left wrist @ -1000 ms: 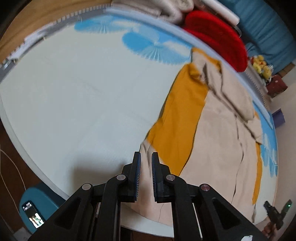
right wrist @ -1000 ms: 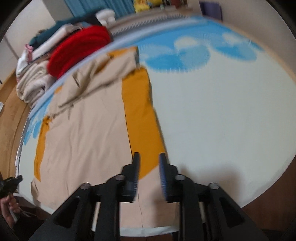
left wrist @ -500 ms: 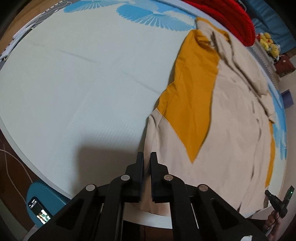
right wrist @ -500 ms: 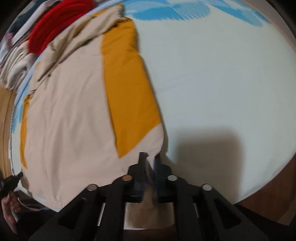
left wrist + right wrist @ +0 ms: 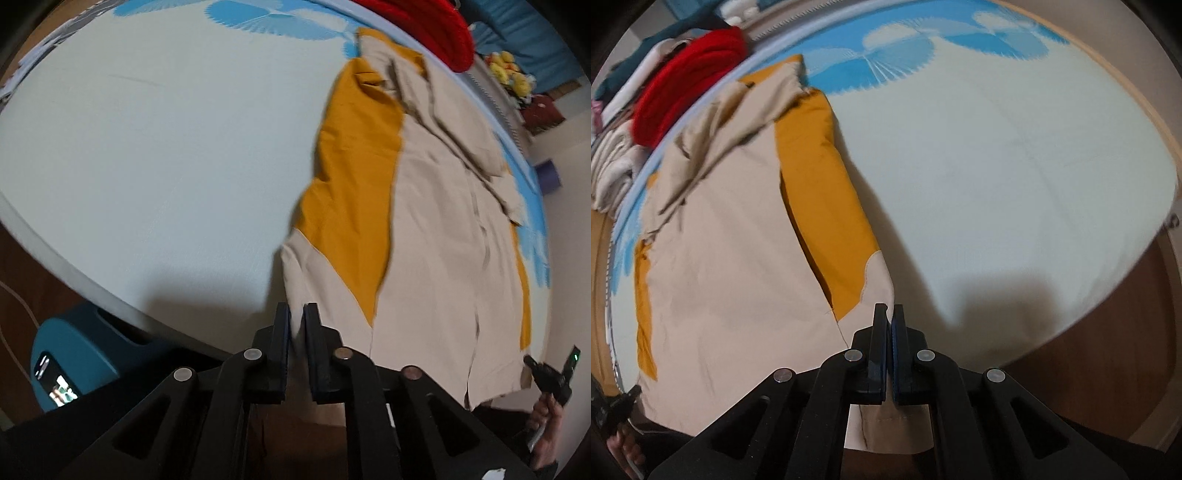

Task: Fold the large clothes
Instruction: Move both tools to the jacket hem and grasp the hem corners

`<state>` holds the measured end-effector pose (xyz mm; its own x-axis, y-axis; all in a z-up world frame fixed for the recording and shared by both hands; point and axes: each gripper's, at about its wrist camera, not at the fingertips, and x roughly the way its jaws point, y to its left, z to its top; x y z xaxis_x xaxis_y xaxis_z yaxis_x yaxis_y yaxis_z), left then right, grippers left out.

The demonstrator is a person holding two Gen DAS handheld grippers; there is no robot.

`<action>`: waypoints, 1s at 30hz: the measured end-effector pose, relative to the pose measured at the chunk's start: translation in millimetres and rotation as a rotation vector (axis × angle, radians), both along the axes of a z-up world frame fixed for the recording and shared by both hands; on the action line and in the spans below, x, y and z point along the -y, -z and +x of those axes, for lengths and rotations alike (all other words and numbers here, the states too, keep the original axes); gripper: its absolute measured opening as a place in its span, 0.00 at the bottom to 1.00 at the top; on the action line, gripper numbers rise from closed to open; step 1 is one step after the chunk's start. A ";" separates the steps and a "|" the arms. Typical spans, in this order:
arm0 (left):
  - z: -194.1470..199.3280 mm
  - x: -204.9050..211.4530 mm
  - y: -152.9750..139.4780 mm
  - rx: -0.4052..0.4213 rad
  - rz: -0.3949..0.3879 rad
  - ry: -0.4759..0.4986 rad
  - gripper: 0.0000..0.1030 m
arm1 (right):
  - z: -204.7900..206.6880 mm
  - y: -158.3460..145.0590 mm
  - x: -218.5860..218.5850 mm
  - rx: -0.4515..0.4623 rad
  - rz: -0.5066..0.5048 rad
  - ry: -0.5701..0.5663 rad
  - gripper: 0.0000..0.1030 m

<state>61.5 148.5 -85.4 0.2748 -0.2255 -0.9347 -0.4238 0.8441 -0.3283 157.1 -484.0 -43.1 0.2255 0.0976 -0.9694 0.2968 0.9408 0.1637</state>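
You have one large garment (image 5: 436, 236) to deal with, beige with mustard-orange panels, spread flat on the bed (image 5: 155, 155); its hem hangs over the near edge. In the left wrist view it lies on the right half of the mattress, in the right wrist view on the left half. Beyond the far edge sits one red folded item (image 5: 683, 77) on a stack of other folded textiles whose number you cannot count. No container is in view.

You hold two grippers. Your left gripper (image 5: 296, 314) is at the garment's near corner with the beige hem edge between its jaws; they are opening slightly, a narrow gap showing, the cloth just at the pads. Your right gripper (image 5: 889, 314) is at the other near corner, its jaws pressed together and pinching the beige hem. Each view shows the other gripper at the frame's lower margin.
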 end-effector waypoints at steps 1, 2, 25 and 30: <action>1.5 -3.7 0.2 -0.001 -0.001 -0.019 0.13 | 0.1 -0.8 -0.8 -0.001 0.013 -0.005 0.03; 5.3 -7.4 -0.1 0.000 -0.001 -0.040 0.24 | 0.7 1.2 -2.4 -0.002 0.026 -0.009 0.08; 39.7 51.3 24.0 -0.019 0.314 0.208 0.10 | 23.1 33.4 -34.3 -0.001 -0.080 -0.079 0.05; 38.6 39.6 40.0 -0.101 0.251 0.202 0.36 | 21.1 43.1 -31.7 -0.054 -0.072 -0.033 0.20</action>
<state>100.1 108.9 -125.5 0.1507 -0.0257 -0.9882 -0.2593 0.9636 -0.0646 178.2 -452.2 -86.3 0.1704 0.0340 -0.9848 0.2716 0.9591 0.0801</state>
